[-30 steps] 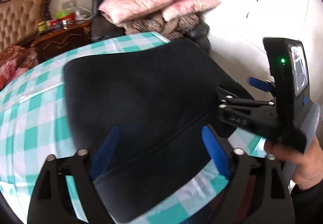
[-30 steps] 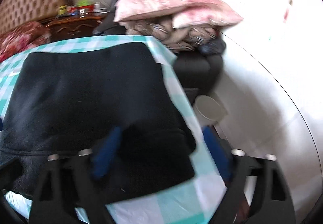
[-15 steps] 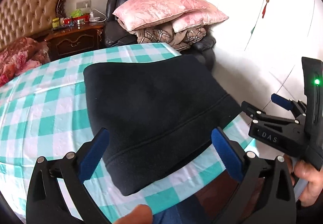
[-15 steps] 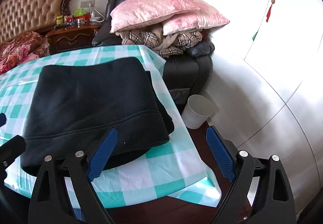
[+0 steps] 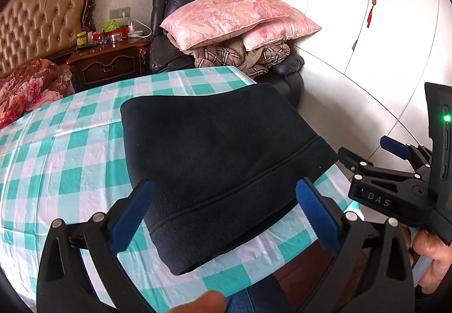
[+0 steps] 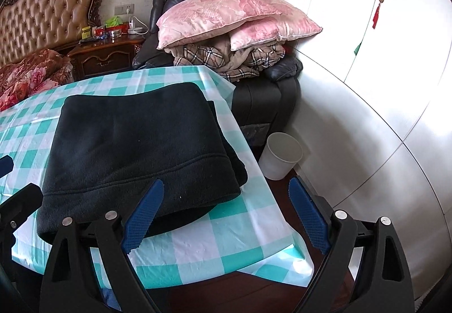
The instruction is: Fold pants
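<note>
both grippers have lifted back off the black pants, left gripper just opened wide, right gripper spread too, both empty. pants lie folded on the checked table; looks finished, maybe just tidying.

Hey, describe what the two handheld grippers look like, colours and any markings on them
Both are black plastic frames with silver screw heads and ribbed blue pads on their fingers. Seen from the left wrist camera, the right gripper bears white letters "DAS" and a black upright body with a green light. The left gripper looks alike.
</note>
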### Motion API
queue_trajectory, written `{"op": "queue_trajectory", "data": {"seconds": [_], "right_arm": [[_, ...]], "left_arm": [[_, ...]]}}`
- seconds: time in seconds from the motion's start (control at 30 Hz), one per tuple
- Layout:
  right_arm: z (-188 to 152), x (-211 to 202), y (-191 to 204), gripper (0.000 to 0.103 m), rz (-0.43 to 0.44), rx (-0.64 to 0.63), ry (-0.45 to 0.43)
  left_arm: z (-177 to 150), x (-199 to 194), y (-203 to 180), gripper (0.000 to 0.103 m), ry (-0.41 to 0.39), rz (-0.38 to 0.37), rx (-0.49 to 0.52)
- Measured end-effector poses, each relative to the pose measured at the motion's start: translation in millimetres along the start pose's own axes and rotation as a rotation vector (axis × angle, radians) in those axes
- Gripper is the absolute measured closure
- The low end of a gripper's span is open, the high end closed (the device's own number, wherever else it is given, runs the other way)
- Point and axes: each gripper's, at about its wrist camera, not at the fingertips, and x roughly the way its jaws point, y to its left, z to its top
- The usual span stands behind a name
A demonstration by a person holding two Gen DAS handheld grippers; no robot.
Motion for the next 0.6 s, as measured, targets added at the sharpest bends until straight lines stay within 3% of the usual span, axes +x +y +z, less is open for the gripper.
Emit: {"op": "queue_trajectory", "data": {"seconds": [0.6], "right_arm": [[-2.6,4.2,1.2,0.016,0.013,0.003,0.005]], "left_arm": [[-0.8,7.5,3.4,0.002,0.014,0.003,-0.005]]}}
